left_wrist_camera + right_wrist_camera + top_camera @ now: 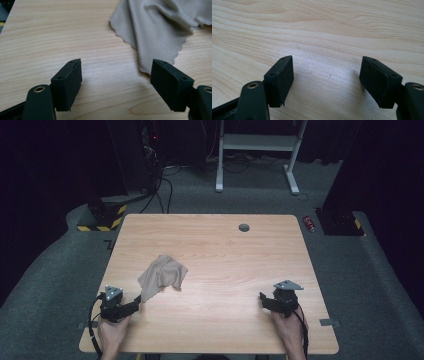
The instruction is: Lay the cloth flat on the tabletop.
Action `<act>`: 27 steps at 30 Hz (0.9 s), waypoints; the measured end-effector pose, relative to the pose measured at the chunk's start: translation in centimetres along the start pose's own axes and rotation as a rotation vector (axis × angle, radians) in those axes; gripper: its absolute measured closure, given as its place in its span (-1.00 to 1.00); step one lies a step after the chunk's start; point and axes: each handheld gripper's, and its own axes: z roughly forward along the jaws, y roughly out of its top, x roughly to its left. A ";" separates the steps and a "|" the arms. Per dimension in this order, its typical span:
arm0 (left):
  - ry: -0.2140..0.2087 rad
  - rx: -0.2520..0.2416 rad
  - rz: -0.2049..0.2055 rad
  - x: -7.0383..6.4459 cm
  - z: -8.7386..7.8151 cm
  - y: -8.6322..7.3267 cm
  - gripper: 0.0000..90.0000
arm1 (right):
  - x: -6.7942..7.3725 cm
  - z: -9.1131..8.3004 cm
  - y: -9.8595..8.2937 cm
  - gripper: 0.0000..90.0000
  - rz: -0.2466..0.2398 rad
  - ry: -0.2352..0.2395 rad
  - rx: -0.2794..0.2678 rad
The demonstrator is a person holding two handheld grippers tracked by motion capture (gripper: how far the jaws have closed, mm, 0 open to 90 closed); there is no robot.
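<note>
Left gripper (116,82) sits low at the table's (225,320) near edge, jaws spread wide, empty. Just ahead, the beige cloth (160,27) trails a corner to its right jaw, bunched up and running away to the right. Right gripper (325,82), gaping too, waits well apart.

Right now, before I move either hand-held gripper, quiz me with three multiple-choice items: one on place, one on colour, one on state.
1. Where does the cloth lie?
A. just ahead of the left hand-held gripper
B. beside the right hand-held gripper
C. over the table hole

2. What colour is the cloth?
A. red
B. beige
C. blue

3. How do the left hand-held gripper's jaws stand?
A. shut on the cloth
B. shut on nothing
C. open

Answers: 1 A, its scalloped corner reaches the left jaws; 2 B, tan fabric in both views; 3 C, bare wood shows between them.
</note>
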 end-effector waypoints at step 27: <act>-0.145 -0.029 0.032 -3.8 2.6 5.4 -0.35 | 0.0 0.0 0.0 -0.40 -0.001 0.000 0.001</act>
